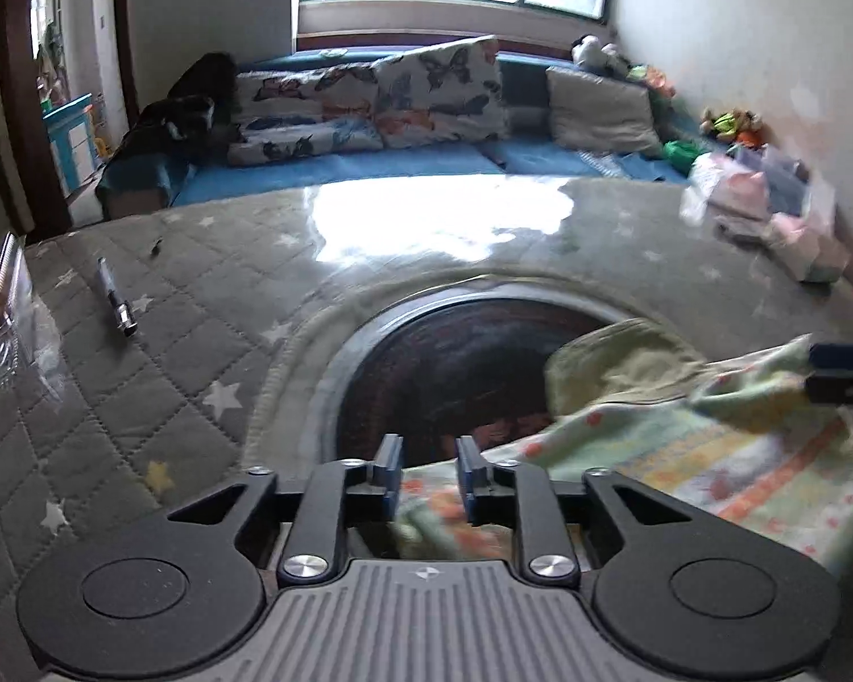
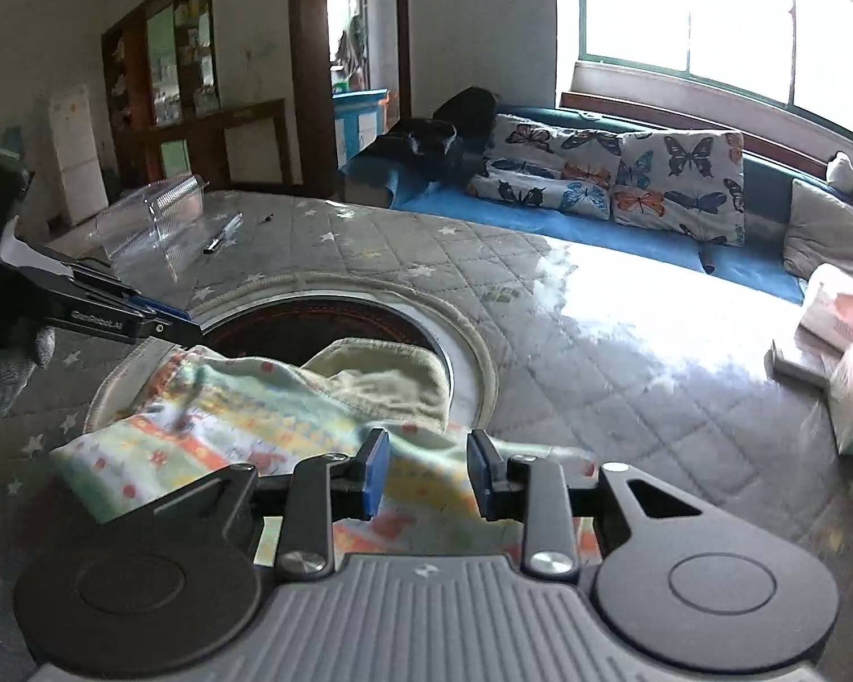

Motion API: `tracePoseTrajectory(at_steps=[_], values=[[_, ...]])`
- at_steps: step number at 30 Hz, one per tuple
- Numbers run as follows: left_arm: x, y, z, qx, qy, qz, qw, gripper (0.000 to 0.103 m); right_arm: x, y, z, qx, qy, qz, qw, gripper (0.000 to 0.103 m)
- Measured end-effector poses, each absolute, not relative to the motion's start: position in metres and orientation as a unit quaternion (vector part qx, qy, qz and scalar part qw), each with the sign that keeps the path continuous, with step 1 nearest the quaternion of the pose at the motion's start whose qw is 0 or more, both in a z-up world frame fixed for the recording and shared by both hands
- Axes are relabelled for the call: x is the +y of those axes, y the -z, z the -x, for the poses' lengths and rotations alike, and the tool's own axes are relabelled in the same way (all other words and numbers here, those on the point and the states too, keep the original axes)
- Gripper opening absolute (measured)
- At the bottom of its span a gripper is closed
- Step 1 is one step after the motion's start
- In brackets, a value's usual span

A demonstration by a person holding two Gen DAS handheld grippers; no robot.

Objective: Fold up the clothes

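A small pastel garment [image 1: 711, 454] with orange and yellow print and a pale green lining lies crumpled on the table, partly over a dark round inset [image 1: 455, 364]. In the left wrist view, my left gripper [image 1: 429, 474] is open at the garment's near-left edge, and cloth shows low between the blue pads without being pinched. My right gripper [image 1: 819, 366] pokes in at the right edge by a raised fold. In the right wrist view, my right gripper [image 2: 429, 474] stands open over the garment [image 2: 244, 426], and the left gripper [image 2: 170, 327] reaches in from the left.
The table [image 1: 170, 341] wears a grey quilted star cover under glossy film. A pen [image 1: 116, 301] and a clear plastic box [image 2: 153, 210] lie at the left. Folded clothes [image 1: 767, 210] are stacked at the right. A blue sofa with butterfly cushions [image 2: 625, 170] stands behind.
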State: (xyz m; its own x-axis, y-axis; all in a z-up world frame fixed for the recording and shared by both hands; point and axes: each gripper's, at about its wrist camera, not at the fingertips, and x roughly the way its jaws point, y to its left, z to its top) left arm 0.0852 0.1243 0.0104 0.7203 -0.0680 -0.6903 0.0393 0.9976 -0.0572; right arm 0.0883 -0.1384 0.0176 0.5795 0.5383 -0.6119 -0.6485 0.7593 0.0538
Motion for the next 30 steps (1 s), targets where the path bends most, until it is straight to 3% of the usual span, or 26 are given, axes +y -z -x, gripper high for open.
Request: tracePoseTrajectory(at_steps=[9, 30], values=[[0.074, -0.01, -0.08, 0.371, 0.104, 0.049, 0.921, 0.035, -0.166, 0.01, -0.114, 0.363, -0.266, 0.017, 0.893, 0.033], [0.083, 0.015, -0.114, 0.389, 0.046, 0.105, 0.914, 0.035, -0.121, 0.01, -0.125, 0.351, -0.284, 0.015, 0.892, 0.031]])
